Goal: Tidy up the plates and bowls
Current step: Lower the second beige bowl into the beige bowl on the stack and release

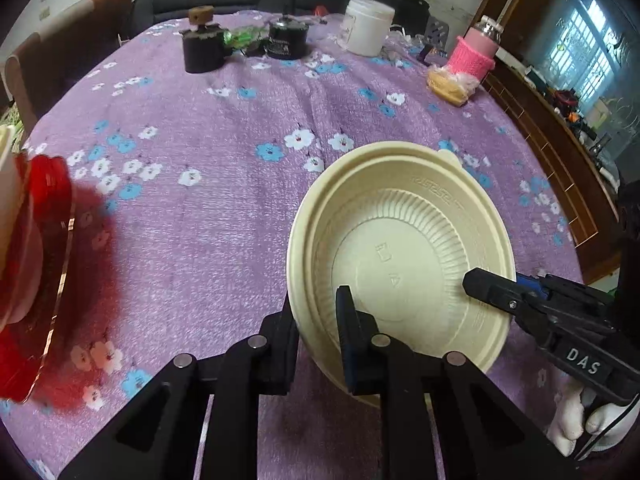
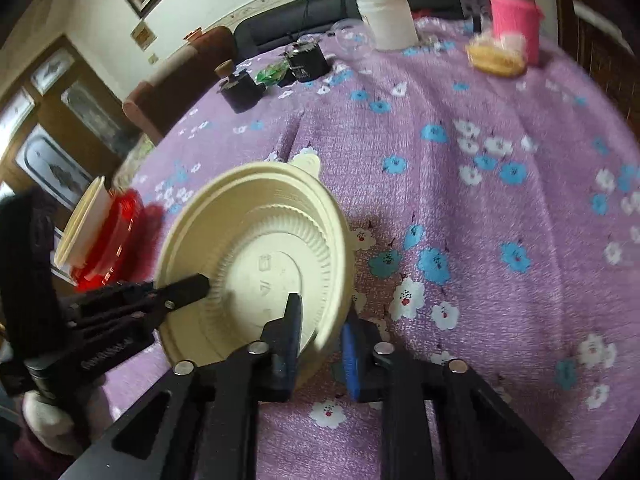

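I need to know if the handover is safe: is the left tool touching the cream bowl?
Touching. In the left wrist view, the left tool straddles the cream bowl's near rim, one finger inside, one outside, closed on it.

right tool (image 2: 320,344) straddles cream bowl (image 2: 256,256) rim | left tool (image 2: 200,286) inside bowl — purple tablecloth (image 2: 480,240)
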